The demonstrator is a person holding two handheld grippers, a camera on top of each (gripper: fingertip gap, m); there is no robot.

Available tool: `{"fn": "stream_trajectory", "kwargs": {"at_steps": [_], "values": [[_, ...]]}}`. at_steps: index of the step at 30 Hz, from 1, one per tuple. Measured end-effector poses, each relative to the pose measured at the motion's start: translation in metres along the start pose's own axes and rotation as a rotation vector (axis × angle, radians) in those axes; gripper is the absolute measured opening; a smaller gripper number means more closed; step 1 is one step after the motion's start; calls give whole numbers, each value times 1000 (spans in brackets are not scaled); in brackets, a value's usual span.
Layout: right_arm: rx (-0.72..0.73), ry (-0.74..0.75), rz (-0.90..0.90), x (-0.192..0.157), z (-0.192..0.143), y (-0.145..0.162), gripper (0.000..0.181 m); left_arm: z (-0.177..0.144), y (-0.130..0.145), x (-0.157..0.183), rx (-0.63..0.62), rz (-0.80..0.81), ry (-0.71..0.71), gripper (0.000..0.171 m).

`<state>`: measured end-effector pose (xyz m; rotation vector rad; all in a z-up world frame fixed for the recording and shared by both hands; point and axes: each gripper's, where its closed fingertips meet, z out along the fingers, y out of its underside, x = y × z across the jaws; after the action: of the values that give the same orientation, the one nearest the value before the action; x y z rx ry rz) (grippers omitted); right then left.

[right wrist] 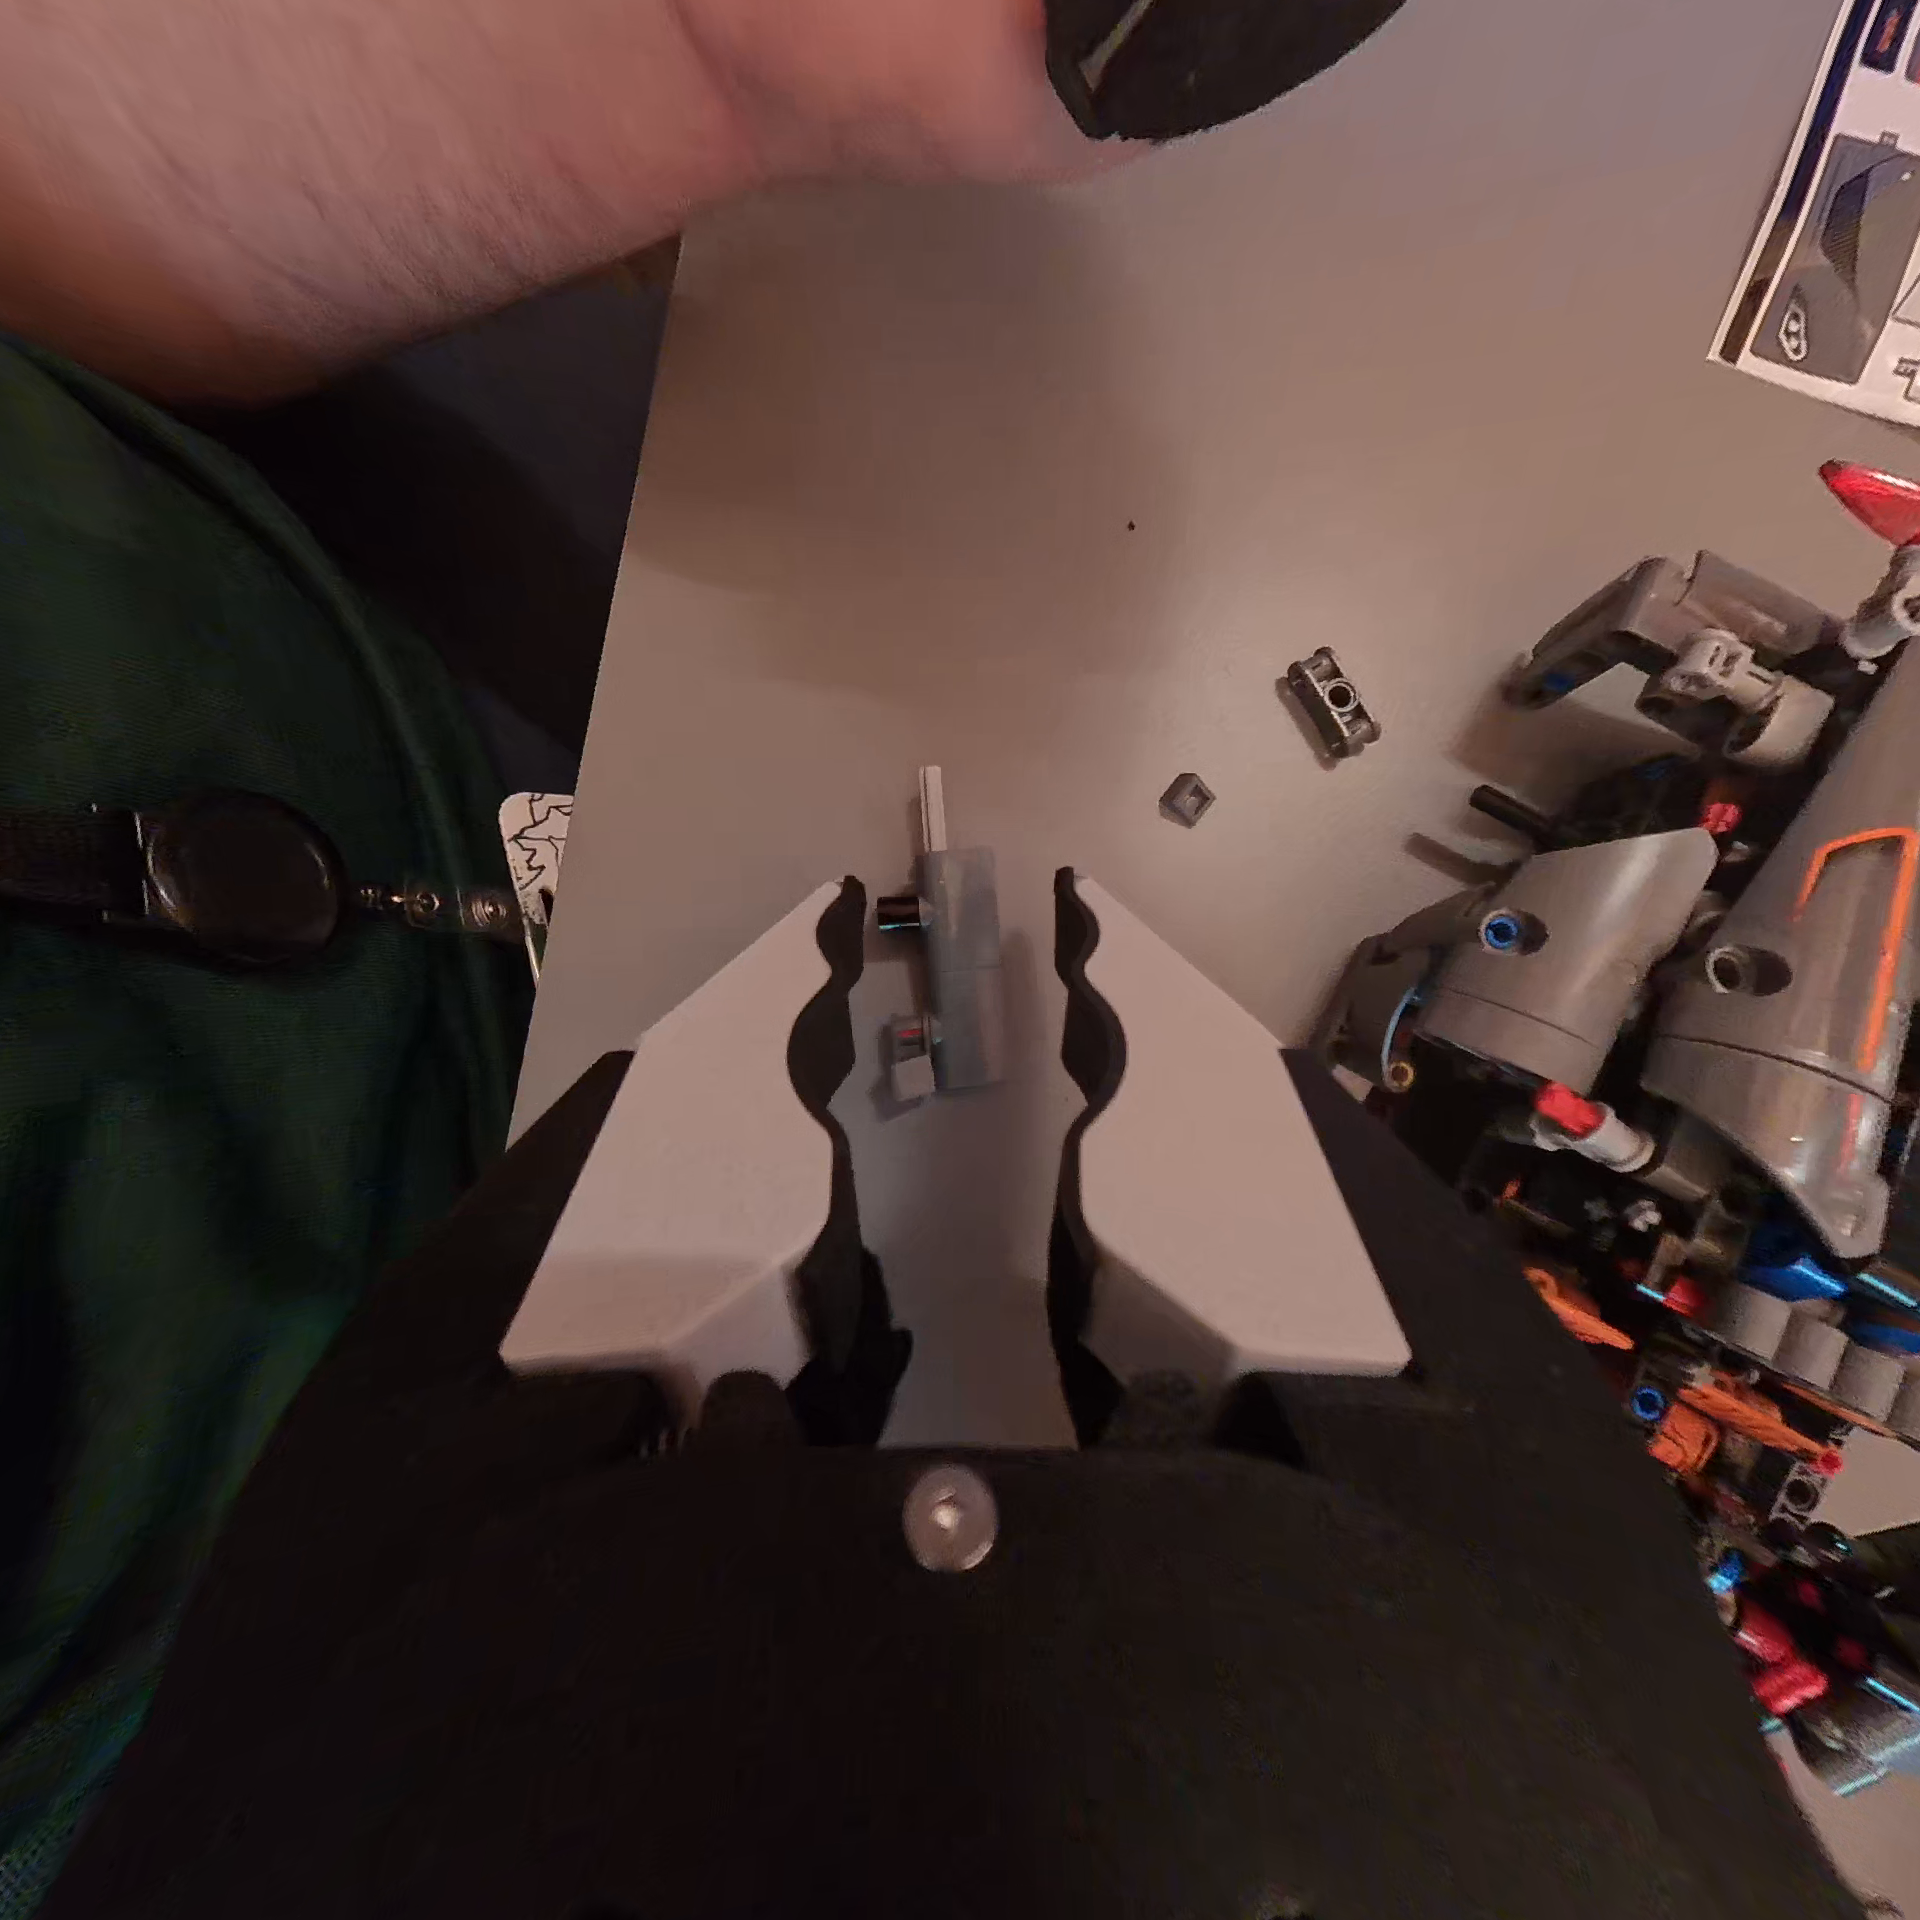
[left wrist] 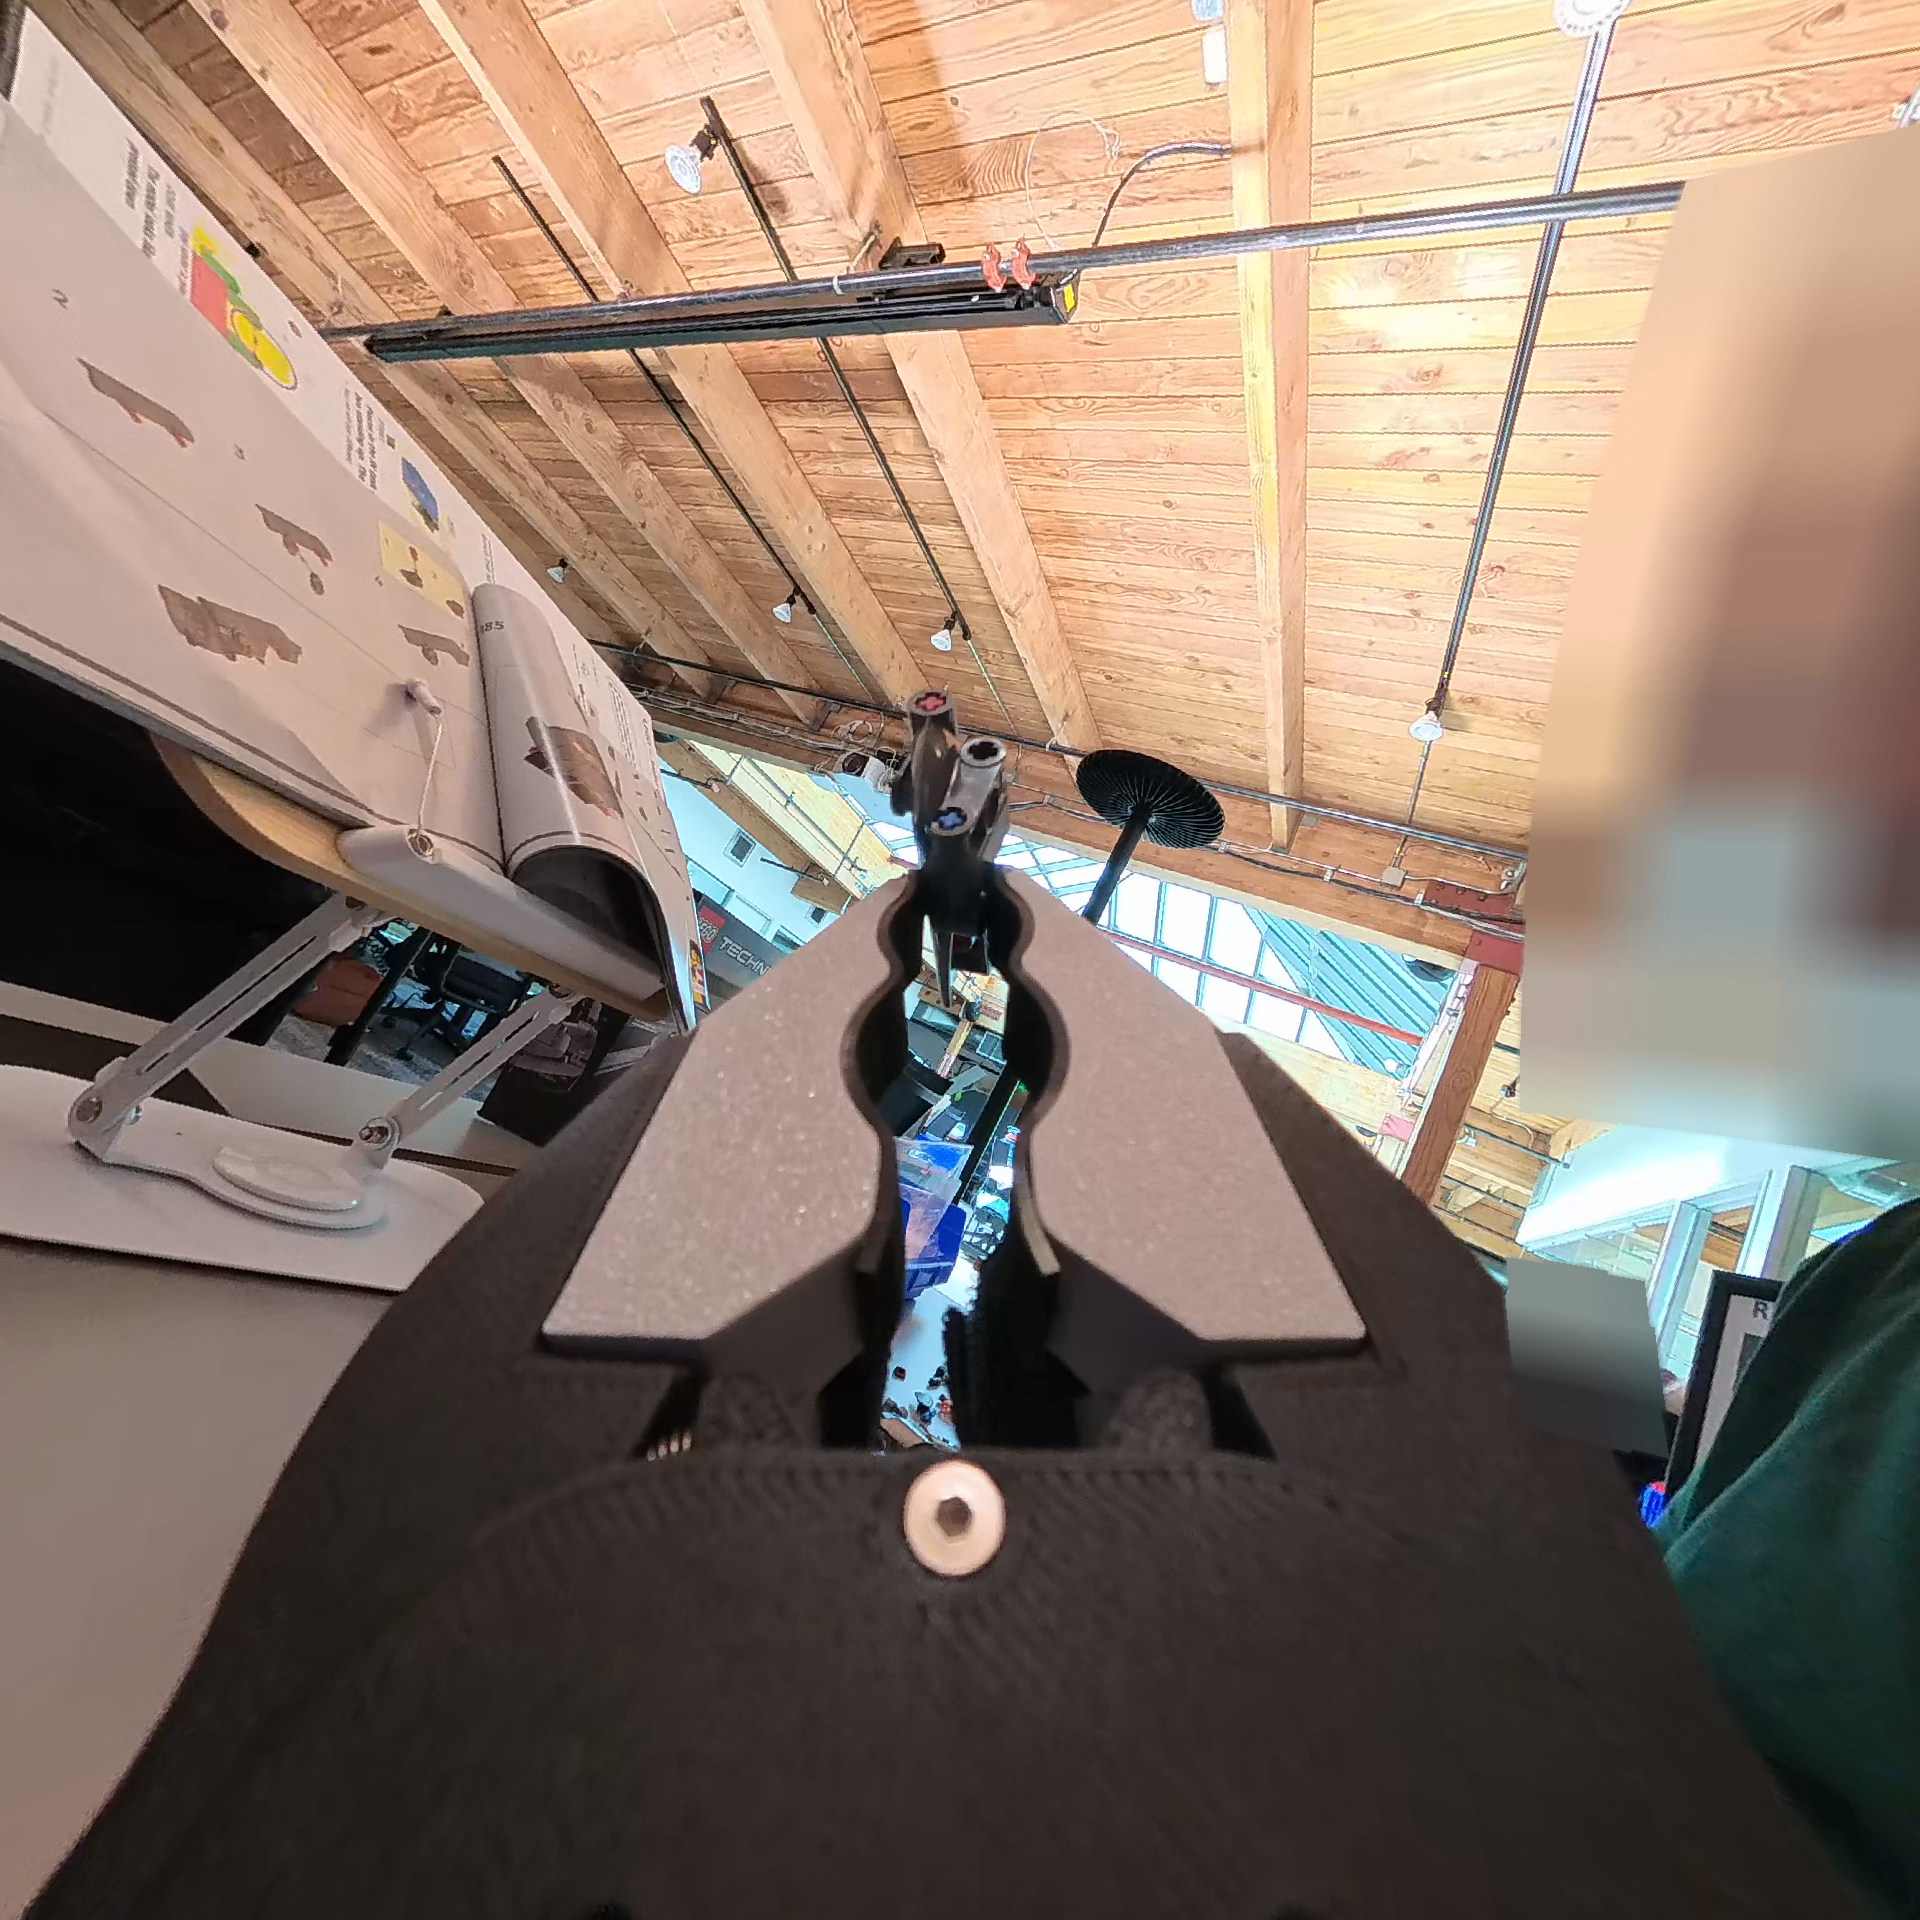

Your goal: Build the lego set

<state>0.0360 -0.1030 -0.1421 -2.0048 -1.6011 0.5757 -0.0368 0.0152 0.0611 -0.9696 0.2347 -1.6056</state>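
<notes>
Lego pieces are split between the two claws. A small black connector cluster [left wrist: 951, 800] is pinched at the tips of the left claw [left wrist: 954, 894] and held up toward the ceiling. The right claw [right wrist: 956, 894] is spread wide above a grey pin-and-block piece [right wrist: 961, 977] lying on the tabletop [right wrist: 935, 520]. For a clean pickup, the block's long sides should be squeezed squarely. The half-built grey and orange model [right wrist: 1714, 1039] lies to the right, near loose bits [right wrist: 1335, 701].
</notes>
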Motion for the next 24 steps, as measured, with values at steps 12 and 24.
{"fn": "stream_trajectory", "kwargs": {"at_steps": [12, 24], "values": [[71, -18, 60, 0, -3, -2, 33, -1, -1, 1, -2, -3, 2, 8], [21, 18, 63, -1, -5, 18, 34, -2, 4, -1, -12, -12, 3, 8]]}}
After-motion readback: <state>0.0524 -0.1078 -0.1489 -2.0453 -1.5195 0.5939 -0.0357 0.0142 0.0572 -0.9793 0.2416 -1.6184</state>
